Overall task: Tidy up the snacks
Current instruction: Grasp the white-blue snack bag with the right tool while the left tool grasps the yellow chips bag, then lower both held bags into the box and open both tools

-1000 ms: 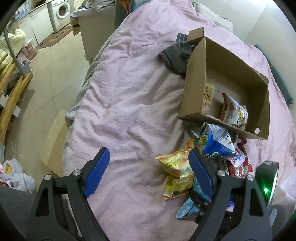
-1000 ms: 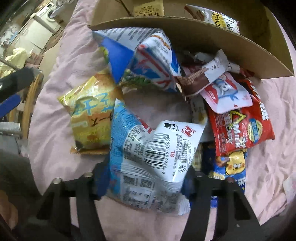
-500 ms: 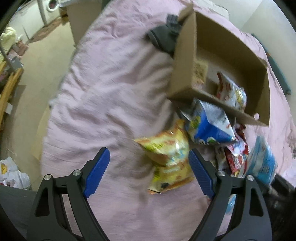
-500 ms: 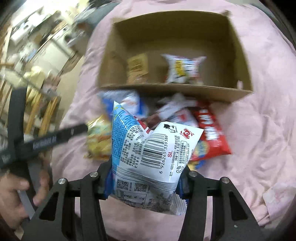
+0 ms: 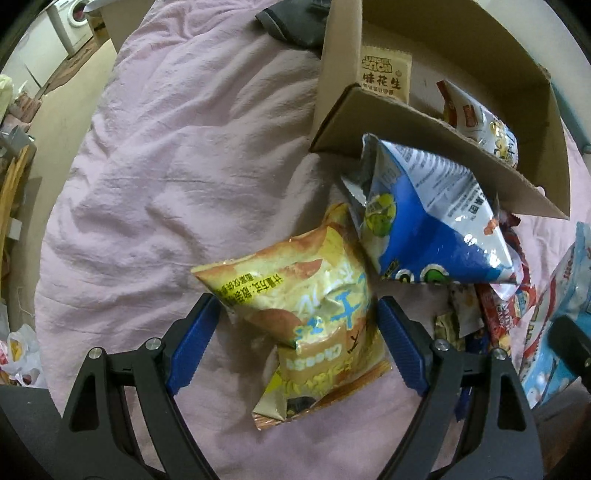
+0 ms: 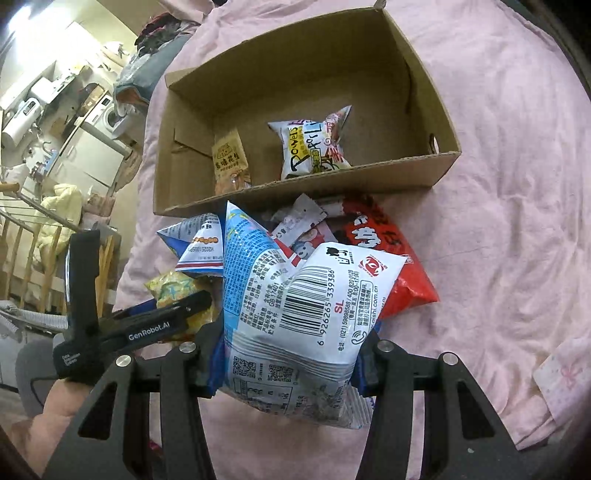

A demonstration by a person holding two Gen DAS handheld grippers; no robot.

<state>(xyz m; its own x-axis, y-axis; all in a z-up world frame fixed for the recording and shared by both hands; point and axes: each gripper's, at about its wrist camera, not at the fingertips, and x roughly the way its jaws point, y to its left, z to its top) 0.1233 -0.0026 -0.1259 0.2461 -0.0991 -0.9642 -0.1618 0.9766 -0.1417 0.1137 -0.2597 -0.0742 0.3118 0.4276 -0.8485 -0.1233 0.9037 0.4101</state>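
Note:
My right gripper (image 6: 288, 354) is shut on a light blue and white snack bag (image 6: 295, 314) and holds it above the snack pile, short of the cardboard box (image 6: 406, 170). The box holds a small tan peanut packet (image 6: 229, 158) and a white snack bag (image 6: 314, 144). My left gripper (image 5: 291, 343) is open, its blue pads on either side of a yellow cheese chips bag (image 5: 310, 317) lying on the pink bed cover. A blue and white bag (image 5: 428, 221) leans against the box's near wall (image 5: 424, 140). A red bag (image 6: 384, 251) lies by the box.
The pink bed cover (image 5: 166, 166) stretches left of the pile. Dark clothing (image 5: 295, 26) lies at the box's far corner. The bed's left edge drops to the floor, with a washing machine (image 5: 77, 7) and a wooden rack (image 6: 33, 236) beyond.
My right gripper has lifted the light blue bag up and back from the pile. My left gripper has moved right and down until its open pads flank the yellow bag.

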